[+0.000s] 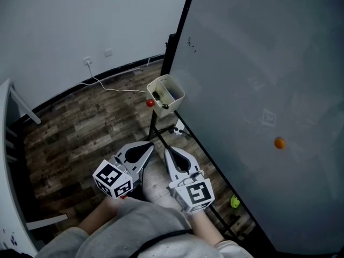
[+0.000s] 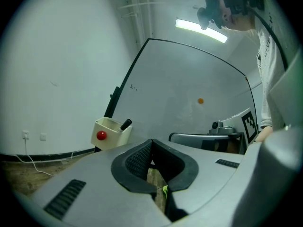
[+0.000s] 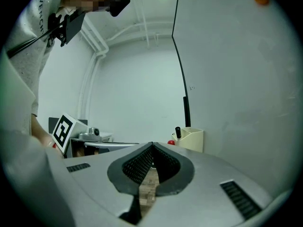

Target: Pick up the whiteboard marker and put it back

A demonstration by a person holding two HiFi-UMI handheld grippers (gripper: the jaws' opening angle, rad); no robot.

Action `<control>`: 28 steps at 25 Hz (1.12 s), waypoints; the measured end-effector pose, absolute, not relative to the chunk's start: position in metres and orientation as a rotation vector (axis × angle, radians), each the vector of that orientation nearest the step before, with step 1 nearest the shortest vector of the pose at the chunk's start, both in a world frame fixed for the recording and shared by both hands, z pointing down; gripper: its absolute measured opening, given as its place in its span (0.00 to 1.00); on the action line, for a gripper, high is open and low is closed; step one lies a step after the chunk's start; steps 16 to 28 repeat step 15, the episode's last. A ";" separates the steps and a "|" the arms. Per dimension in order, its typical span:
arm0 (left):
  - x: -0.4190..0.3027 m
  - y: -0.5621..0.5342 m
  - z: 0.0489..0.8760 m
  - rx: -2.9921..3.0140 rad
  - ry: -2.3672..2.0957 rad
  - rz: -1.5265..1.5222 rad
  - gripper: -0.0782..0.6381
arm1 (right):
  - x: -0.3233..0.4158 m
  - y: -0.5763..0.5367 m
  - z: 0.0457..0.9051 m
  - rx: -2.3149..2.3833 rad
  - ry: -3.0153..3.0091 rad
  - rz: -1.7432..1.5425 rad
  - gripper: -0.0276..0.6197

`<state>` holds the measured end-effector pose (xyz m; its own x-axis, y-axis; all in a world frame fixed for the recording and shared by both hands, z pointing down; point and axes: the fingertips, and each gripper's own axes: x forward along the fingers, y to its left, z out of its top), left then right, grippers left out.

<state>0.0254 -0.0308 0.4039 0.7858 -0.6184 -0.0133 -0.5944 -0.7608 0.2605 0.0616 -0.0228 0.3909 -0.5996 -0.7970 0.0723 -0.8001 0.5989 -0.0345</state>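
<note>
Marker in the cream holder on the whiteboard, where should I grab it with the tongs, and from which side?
Grip the marker by the black end that sticks out above the rim of the holder; the rest sits down inside, out of reach. It leans over the rim, so probably best to come from above and draw it out along its own tilt.

Dim, overhead striplight, fisheye-warped edges
</note>
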 end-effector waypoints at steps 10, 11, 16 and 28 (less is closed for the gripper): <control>0.026 0.025 0.401 2.727 -1.001 -0.154 0.13 | 0.061 0.031 0.391 1.273 -2.789 0.113 0.07; 0.026 0.032 0.400 2.723 -1.008 -0.154 0.13 | 0.062 0.037 0.391 1.269 -2.791 0.108 0.07; 0.033 0.060 0.399 2.715 -1.024 -0.153 0.13 | 0.067 0.064 0.389 1.268 -2.791 0.111 0.07; 0.033 0.060 0.399 2.715 -1.024 -0.153 0.13 | 0.067 0.064 0.389 1.268 -2.791 0.111 0.07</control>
